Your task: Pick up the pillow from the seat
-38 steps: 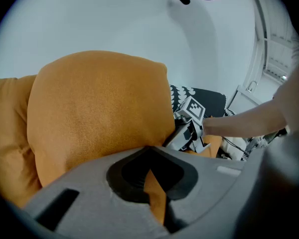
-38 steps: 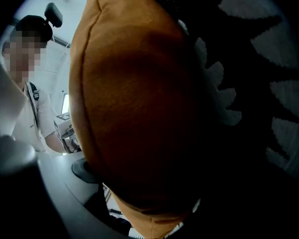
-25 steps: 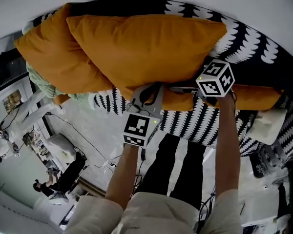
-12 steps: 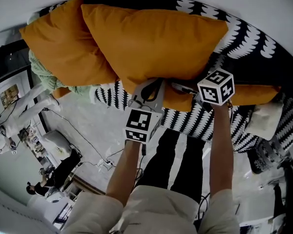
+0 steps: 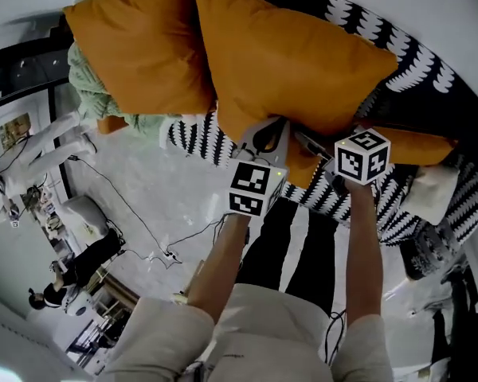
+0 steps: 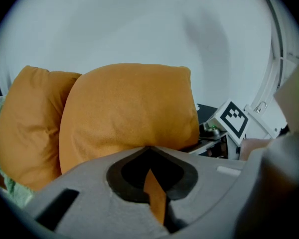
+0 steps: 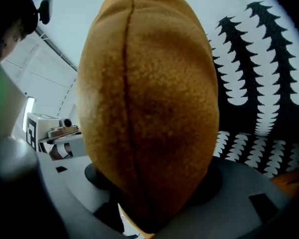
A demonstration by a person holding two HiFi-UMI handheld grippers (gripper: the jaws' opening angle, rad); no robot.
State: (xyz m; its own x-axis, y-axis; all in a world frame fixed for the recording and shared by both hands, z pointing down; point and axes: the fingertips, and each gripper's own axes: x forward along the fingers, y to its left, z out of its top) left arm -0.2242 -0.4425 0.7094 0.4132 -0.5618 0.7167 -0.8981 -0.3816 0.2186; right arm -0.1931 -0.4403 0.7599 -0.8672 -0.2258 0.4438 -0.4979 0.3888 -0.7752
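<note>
Pale grey floor (image 5: 143,189) and a black seat with white leaf-shaped pattern (image 5: 414,62) filled the head view, where both bare forearms reached forward side by side from the person's body. The left gripper (image 5: 267,138) and the right gripper (image 5: 311,146) met the lower edge of the plump orange fabric pillow (image 5: 295,62), which was held up in front of the seat, just beside a second orange pillow (image 5: 135,54) and a pale green knitted cloth (image 5: 92,94). From the left gripper view, against a white wall (image 6: 139,29), the left gripper (image 6: 152,183) had its jaws pressed together on a thin fold of the pillow (image 6: 129,113), the pillow rising above it. From the right gripper view, the pillow (image 7: 149,108) stood end-on and bulged between the jaws of the right gripper (image 7: 139,223), which had just been closing and squeezed its lower corner, the patterned seat (image 7: 259,83) behind.
</note>
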